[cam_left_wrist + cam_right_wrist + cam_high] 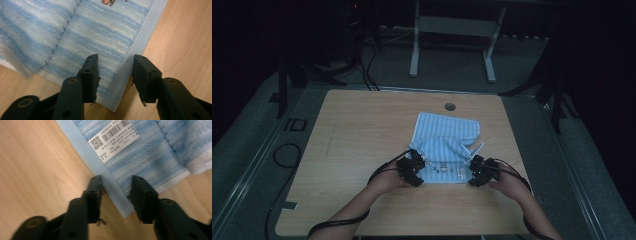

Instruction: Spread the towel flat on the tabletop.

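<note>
Blue striped towel point(444, 145) is lying mid-frame; left gripper point(412, 170) and right gripper point(478, 172) are straddling its lower corners, both released.

Towel point(445, 145) lies right of table point(362, 150) centre, folded, flap raised along 3 o'clock edge: only obstacle on top. Left gripper point(416, 172) and right gripper point(475, 175) sit at towel's 6 o'clock corners, jaws apart astride hem. Bare wood from 7 through 11 o'clock of towel: wide passage. Narrow strip at 3 o'clock. Cable hole point(450, 106) at 12 o'clock, just beyond towel. Near edge crossed by forearms.
</note>
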Motion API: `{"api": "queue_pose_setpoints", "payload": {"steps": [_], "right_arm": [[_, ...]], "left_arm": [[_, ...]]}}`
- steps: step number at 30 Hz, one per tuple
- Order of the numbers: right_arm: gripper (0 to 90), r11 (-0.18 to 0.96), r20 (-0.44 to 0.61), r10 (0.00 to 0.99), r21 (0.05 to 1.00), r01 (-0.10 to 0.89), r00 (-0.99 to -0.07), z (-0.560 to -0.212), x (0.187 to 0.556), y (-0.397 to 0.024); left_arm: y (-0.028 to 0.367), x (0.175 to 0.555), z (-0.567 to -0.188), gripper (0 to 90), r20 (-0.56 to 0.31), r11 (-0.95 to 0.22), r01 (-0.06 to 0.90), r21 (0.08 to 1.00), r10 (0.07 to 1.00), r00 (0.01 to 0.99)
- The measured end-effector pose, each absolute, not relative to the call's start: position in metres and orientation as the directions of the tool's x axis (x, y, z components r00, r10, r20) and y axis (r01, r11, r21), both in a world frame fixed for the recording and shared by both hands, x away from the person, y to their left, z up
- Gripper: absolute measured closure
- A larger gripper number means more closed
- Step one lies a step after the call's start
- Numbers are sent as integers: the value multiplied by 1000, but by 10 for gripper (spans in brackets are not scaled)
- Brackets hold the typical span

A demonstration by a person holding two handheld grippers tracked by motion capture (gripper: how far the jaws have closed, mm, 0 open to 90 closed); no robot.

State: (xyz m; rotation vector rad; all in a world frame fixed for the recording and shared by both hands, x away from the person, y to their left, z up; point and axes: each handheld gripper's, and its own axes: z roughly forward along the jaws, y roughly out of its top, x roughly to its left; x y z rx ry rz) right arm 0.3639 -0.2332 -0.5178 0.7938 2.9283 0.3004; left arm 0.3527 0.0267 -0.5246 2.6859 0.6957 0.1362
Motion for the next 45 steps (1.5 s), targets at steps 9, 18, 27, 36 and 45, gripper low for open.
{"api": "queue_pose_setpoints", "payload": {"steps": [9, 18, 27, 36, 45], "right_arm": [[793, 804, -48, 575, 215, 554, -816, -517, 404, -238], [845, 788, -56, 599, 222, 575, -799, -516, 412, -238], [846, 818, -36, 533, 279, 503, -845, -480, 359, -244], [804, 858, -56, 436, 326, 396, -898, -461, 269, -245], [637, 823, -36, 480, 365, 436, -876, -457, 257, -260]], "left_arm": [[13, 388, -524, 779, 19, -784, 495, 375, 540, 842], [5, 396, -519, 854, 16, -776, 515, 363, 558, 830], [29, 344, -480, 852, -16, -778, 462, 426, 504, 864], [32, 278, -481, 839, -157, -833, 380, 402, 346, 925], [35, 259, -482, 636, -148, -859, 326, 395, 291, 945]]}}
